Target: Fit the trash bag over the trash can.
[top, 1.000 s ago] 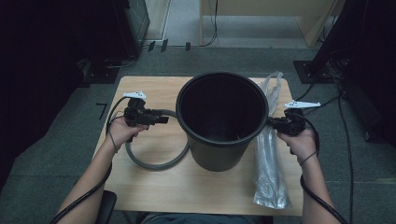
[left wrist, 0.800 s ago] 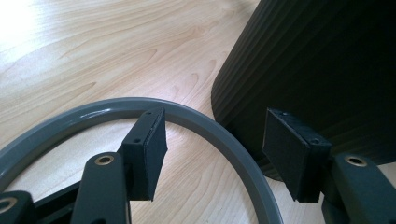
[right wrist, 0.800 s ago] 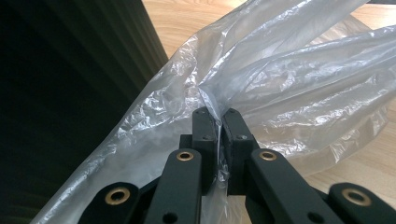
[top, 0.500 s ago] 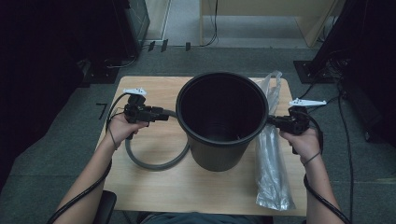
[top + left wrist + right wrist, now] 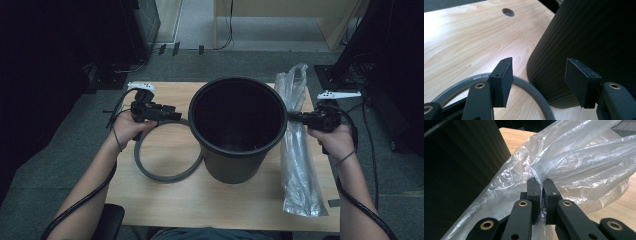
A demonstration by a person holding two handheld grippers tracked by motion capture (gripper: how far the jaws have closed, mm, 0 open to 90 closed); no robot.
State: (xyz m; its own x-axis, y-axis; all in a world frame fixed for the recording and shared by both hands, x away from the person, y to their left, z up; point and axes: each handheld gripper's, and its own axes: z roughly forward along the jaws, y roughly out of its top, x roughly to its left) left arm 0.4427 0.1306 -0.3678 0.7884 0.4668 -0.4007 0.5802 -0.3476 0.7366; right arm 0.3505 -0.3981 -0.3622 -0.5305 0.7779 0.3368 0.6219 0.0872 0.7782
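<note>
Both our hands have lifted since a second ago: left gripper (image 5: 172, 114) gapes empty above the grey ring (image 5: 165, 174) beside the black bin (image 5: 236, 145), while right gripper (image 5: 541, 185), pinched on the clear plastic bag (image 5: 299, 165), raises it for lining.

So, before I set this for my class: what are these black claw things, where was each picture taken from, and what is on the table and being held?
They are hand-held tools, not a robot: a person holds a two-jaw gripper in each hand. The high view looks down on the wooden table from above the person. The other two pictures come from a camera riding on each gripper, looking along its jaws.

On the table stand a black bucket, a grey ring lying flat beside it, and a clear plastic bag.

The right gripper is shut on the plastic bag, pinching a fold of it. The left gripper is open beside the bucket wall, above the ring, holding nothing.
</note>
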